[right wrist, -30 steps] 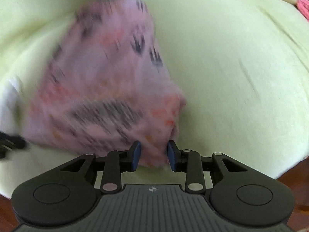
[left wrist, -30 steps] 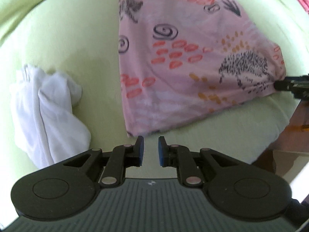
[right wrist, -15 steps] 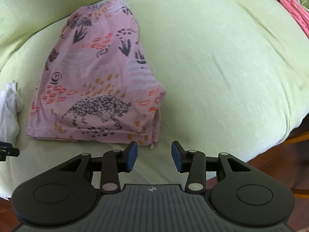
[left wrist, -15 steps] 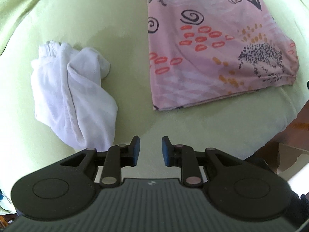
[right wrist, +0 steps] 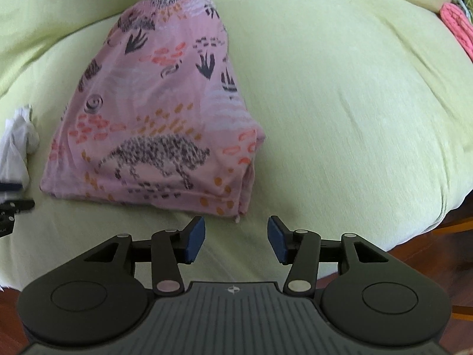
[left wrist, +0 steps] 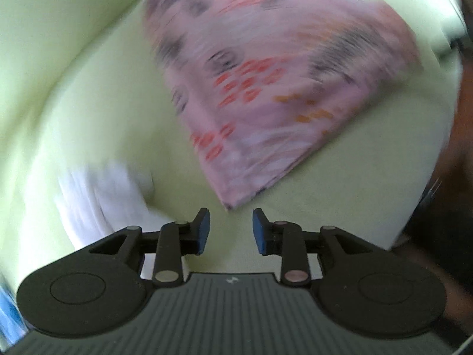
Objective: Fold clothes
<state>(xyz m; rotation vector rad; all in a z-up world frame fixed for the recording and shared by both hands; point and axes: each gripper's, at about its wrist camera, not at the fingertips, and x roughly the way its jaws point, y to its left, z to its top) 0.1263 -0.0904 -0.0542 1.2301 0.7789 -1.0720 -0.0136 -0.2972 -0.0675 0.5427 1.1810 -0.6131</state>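
Folded pink patterned garment (right wrist: pixel 153 127) lying flat on the pale green cushion (right wrist: pixel 340 103). Right gripper (right wrist: pixel 236 241), jaws spread and empty, sits just short of the garment's near right corner. Left gripper (left wrist: pixel 231 230), jaws likewise spread and holding nothing, sits just short of the garment's near left corner; this view is motion-blurred. A crumpled white cloth (right wrist: pixel 16 145) lies left of the garment, apart from it.

left tongs (left wrist: pixel 230 230) black, blue pads | right tongs (right wrist: pixel 235 240) black, ribbed grey base
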